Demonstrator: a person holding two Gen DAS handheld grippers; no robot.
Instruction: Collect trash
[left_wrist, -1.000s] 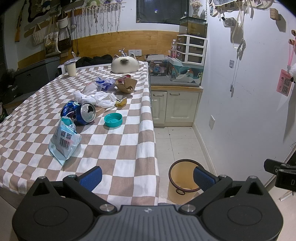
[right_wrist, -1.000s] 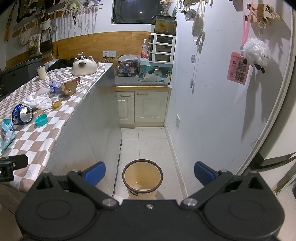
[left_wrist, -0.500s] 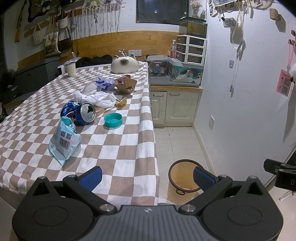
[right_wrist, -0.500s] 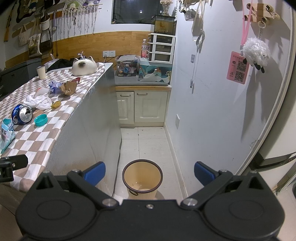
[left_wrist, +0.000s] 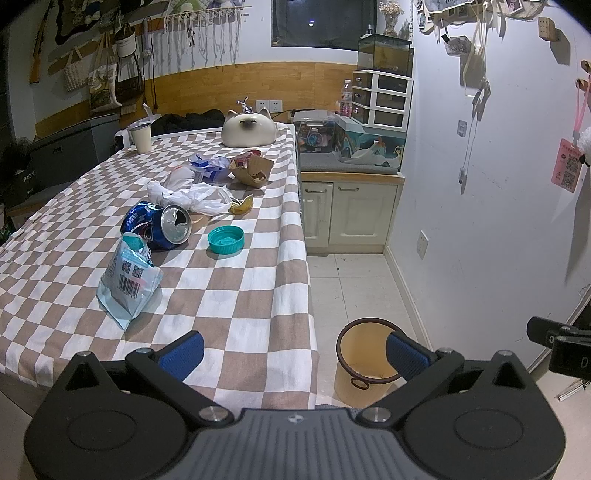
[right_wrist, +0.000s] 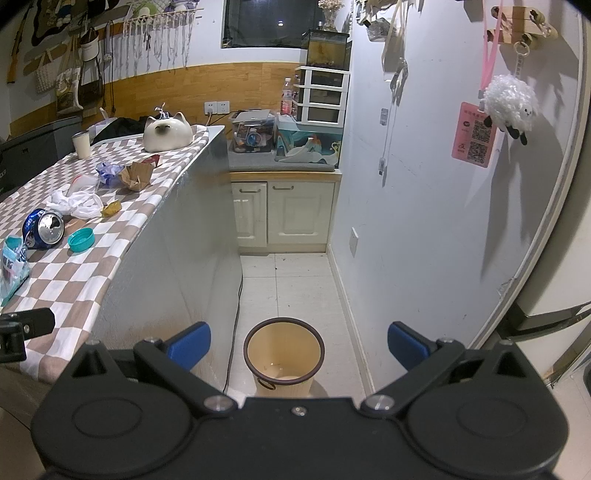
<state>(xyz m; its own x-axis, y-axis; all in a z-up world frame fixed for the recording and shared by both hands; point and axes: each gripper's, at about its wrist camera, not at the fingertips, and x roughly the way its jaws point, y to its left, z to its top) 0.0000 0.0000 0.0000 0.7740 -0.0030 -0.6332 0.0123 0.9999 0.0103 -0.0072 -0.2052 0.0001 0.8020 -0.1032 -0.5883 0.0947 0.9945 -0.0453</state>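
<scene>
Your left gripper (left_wrist: 291, 349), fingers spread wide and empty, is nearer the pale-blue crumpled snack packet (left_wrist: 127, 284) lying far-left on the checked worktop (left_wrist: 229, 295); your right gripper (right_wrist: 297, 341), equally spread, faces the round yellow bin (right_wrist: 283, 356).

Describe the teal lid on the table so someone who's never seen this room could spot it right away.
Start at the long table with the brown and white checkered cloth, then look along its edge nearest the white cupboards. The round teal plastic lid lies there open side up, just right of the crushed blue drinks can. It is the only flat, round, solid teal piece among the litter.
</scene>
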